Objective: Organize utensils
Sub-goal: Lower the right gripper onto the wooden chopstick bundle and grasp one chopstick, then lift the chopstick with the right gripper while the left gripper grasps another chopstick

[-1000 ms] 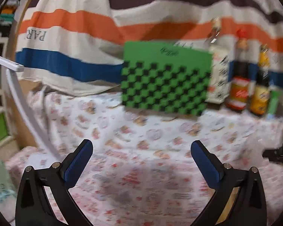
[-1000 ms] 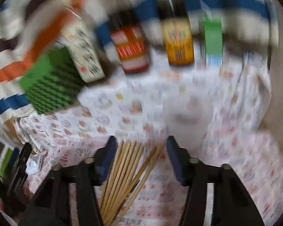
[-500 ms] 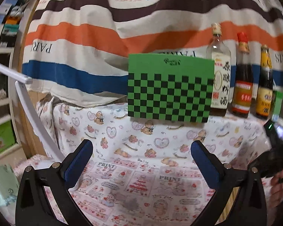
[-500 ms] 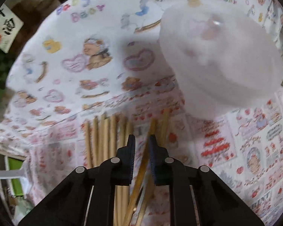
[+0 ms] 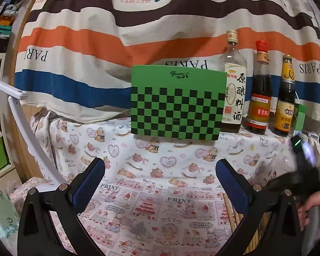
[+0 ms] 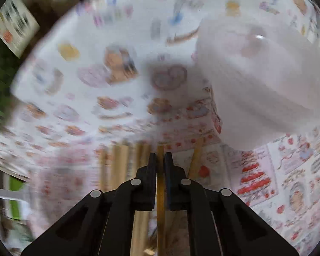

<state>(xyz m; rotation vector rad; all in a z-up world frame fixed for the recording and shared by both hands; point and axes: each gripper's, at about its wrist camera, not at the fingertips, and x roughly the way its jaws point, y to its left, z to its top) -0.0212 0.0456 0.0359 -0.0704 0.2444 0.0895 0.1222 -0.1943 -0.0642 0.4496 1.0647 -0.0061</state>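
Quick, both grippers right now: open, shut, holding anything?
Left gripper: open, nothing between its fingers, above the printed cloth.
Right gripper: jaws closing on one wooden chopstick from the pile.

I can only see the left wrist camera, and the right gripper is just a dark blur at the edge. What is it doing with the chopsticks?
Observer: The right gripper is closing its jaws on one light wooden chopstick, which sits between the pads.
Operator: Where are the others?
Observer: The remaining wooden chopsticks lie on the printed tablecloth, mostly left of the gripper in its own camera.
Operator: Is there anything to put them in?
Observer: A translucent white round container stands on the cloth beyond them, at the upper right of that view.
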